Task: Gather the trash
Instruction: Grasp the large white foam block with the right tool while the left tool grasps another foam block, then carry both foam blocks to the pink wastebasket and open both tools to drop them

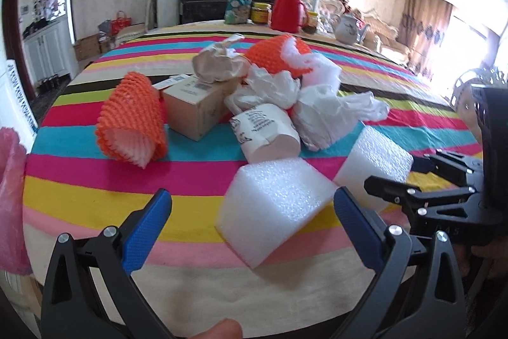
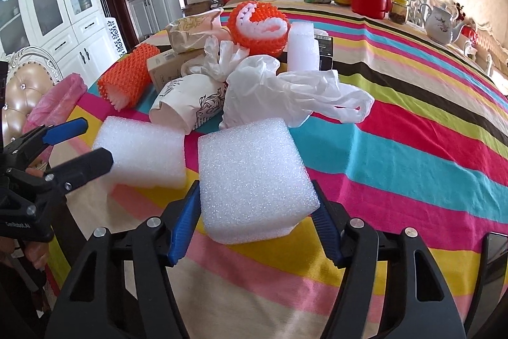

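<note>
Right wrist view: right gripper (image 2: 257,212) pinches one foam block (image 2: 254,173); left gripper (image 1: 254,212), wide, straddles another block (image 1: 273,208). Remaining trash (image 1: 254,91) lies piled mid-table (image 1: 79,196), uncollected.

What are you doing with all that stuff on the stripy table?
Tidying up trash. A person holds two grippers. The right gripper is closed around one white foam block. The left gripper is open around another foam block, not squeezing it yet. More trash is piled behind, and a pink bag waits at the table's edge.
</note>
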The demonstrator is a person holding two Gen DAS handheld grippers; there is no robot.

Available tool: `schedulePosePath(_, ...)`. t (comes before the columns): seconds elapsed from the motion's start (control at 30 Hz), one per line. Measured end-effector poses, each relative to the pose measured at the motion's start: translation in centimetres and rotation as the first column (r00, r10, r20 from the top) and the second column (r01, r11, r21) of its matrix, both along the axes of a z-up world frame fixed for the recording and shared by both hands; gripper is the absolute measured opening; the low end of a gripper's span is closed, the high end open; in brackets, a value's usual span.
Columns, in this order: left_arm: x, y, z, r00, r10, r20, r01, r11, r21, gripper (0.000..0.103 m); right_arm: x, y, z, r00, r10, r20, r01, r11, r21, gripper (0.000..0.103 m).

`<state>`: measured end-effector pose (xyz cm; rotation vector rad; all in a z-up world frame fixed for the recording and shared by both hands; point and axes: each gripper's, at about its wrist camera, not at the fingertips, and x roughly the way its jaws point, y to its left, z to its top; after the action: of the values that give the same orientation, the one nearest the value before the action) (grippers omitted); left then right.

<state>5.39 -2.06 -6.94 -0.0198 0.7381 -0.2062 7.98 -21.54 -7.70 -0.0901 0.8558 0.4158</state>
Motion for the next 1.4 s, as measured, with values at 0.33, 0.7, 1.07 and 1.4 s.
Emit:
schedulePosePath(0.33,1.8,-0.9,-0.6,0.986,-0.163,-0.021,0.163,0.986,0.043,0.098,0.1,-1.4,2.0,0.997,-0.036,0.063,0.032,0.998,0.053,0.062)
schedulePosePath(0.7,1.6,-1.5,-1.1,0.967,-0.252,-0.037,0.255,0.964,0.078,0.067,0.6,-1.4,2.5,0.996,-0.051,0.075,0.047,0.997,0.055,0.062)
schedulePosePath(1.07,0.4,0.1,0.4,0.987,-0.163,0.003,0.163,0.986,0.047,0.064,0.1,-0.6,3.7,0.992,-0.053,0.117,0.046,0.997,0.064,0.062)
schedulePosePath(1.4,-0.4,4.9,3.4,0.995,0.053,0.079,-0.050,0.998,-0.035,0.064,0.1,1.7,5.9,0.986,-0.033,0.166,0.019,0.996,0.087,0.062)
